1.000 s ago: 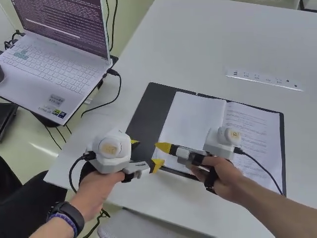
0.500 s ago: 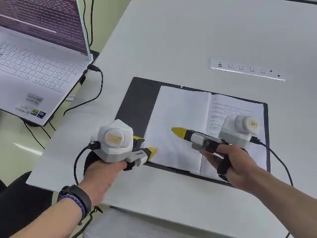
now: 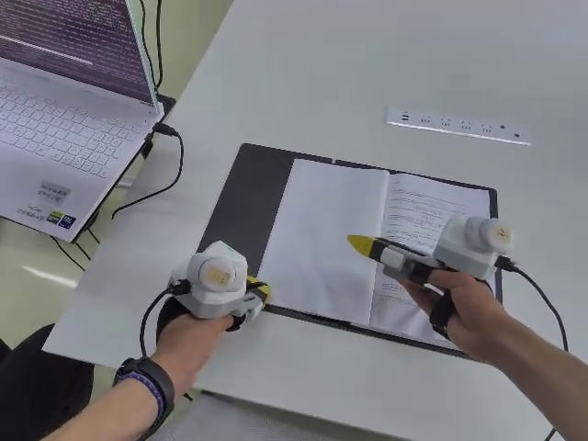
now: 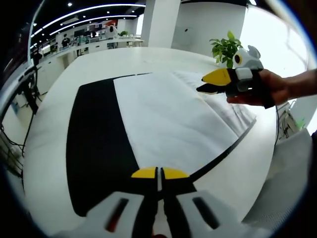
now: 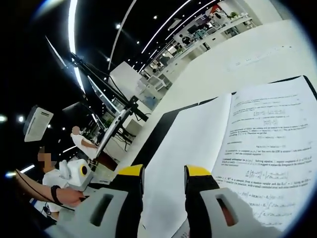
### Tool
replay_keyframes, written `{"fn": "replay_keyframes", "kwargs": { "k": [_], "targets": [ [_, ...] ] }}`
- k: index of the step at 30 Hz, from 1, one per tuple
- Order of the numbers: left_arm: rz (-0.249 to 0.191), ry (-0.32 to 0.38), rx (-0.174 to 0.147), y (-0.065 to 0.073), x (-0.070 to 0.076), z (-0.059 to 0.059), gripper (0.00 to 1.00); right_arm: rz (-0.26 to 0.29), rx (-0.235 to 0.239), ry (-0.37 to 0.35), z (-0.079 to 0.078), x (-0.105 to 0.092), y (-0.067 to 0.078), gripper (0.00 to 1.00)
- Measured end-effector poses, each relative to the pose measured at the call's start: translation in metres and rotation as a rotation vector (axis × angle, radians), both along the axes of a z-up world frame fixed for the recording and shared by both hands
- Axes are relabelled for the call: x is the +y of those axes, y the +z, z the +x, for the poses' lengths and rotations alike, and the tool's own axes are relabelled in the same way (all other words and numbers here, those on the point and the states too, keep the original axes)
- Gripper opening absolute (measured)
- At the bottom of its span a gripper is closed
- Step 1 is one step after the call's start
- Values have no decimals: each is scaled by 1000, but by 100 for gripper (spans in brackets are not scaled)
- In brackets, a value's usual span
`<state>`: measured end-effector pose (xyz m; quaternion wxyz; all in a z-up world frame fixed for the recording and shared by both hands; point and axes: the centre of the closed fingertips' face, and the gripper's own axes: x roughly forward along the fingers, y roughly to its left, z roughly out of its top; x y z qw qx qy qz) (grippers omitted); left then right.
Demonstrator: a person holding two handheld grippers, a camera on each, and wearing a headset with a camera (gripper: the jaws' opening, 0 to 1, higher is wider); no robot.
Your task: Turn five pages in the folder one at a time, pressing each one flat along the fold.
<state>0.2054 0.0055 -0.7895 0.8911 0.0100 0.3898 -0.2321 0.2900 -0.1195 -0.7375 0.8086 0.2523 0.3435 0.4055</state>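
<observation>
The black folder (image 3: 241, 197) lies open on the white table, with a blank page (image 3: 322, 230) on its left half and a printed page (image 3: 432, 209) on its right. My right gripper (image 3: 360, 244) hovers over the fold, pointing left. Its own view shows it open (image 5: 163, 172) with nothing between the jaws, above the blank page (image 5: 198, 134) and the printed page (image 5: 267, 129). My left gripper (image 3: 257, 292) rests at the folder's near left edge, and its own view shows it shut (image 4: 159, 172) and holding nothing. The right gripper (image 4: 214, 82) also appears there, above the pages.
An open laptop (image 3: 64, 119) stands at the far left, with a black cable (image 3: 161, 184) running from it along the table towards the folder. A white power strip (image 3: 457, 127) lies beyond the folder. The table's near edge (image 3: 303, 404) is close to both hands.
The right gripper has travelled from the blank page's near left corner rightwards to the fold. The left gripper's jaws have come together and it has drawn back to the folder's edge. The head camera shifted.
</observation>
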Motion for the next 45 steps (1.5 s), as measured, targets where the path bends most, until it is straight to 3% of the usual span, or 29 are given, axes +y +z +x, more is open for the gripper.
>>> {"fn": "replay_keyframes", "kwargs": {
  "k": [6, 10, 13, 16, 24, 32, 35, 38, 45],
  "targets": [
    [45, -20, -20, -1, 0, 0, 0, -6, -10, 20, 5, 0, -2, 30],
    [45, -5, -31, 0, 1, 0, 0, -10, -28, 47, 9, 3, -1, 29],
    [40, 3, -35, 0, 1, 1, 0, -38, -67, 91, 10, 3, -3, 28],
    [37, 4, -36, 0, 1, 1, 0, -62, -74, 125, 6, 3, -9, 26],
    [29, 11, -29, 0, 1, 2, 0, -74, -69, 88, 11, 0, -11, 19],
    [12, 32, -12, 0, 0, 3, 0, -60, -38, 46, 26, -12, -22, 1],
    [9, 35, -4, -1, 0, 3, 0, -27, -18, 45, 27, -11, -22, 0],
    [12, 36, -2, -1, 0, 3, 0, -30, -42, 46, 32, -12, -21, 0],
    [12, 42, 4, -1, -1, 3, 0, 11, -36, 1, 51, -14, -23, 0]
  ]
}}
